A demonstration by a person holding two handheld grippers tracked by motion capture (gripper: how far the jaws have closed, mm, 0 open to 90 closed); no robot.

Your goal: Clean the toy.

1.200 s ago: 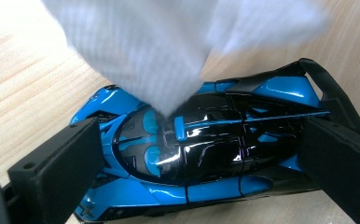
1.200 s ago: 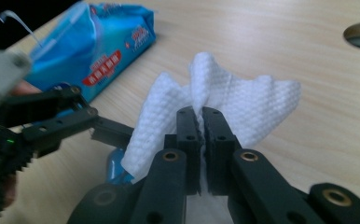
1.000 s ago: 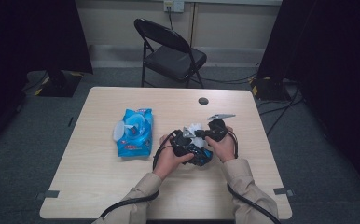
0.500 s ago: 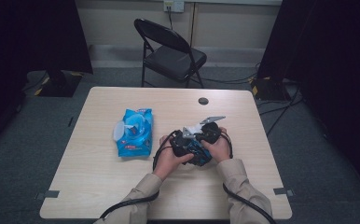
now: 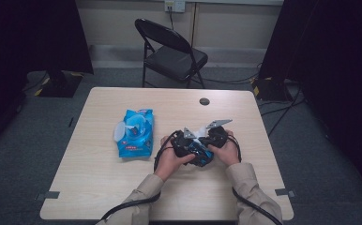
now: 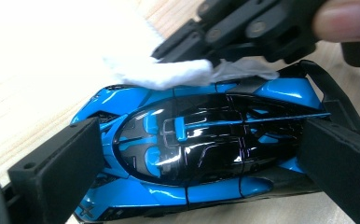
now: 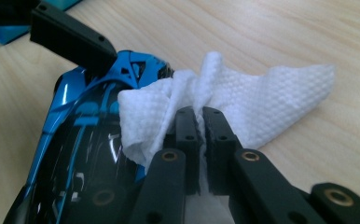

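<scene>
Left gripper [image 6: 201, 163] clamps toy car [image 6: 206, 154]; right gripper [image 7: 201, 116] pinches wipe [image 7: 243, 102] beside wipes pack [image 5: 135, 132].

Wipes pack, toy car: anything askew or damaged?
Nothing damaged. The wipes pack lies with its lid flipped open, slightly skewed on the table. The toy car looks intact, clamped while a wipe rubs it.
</scene>
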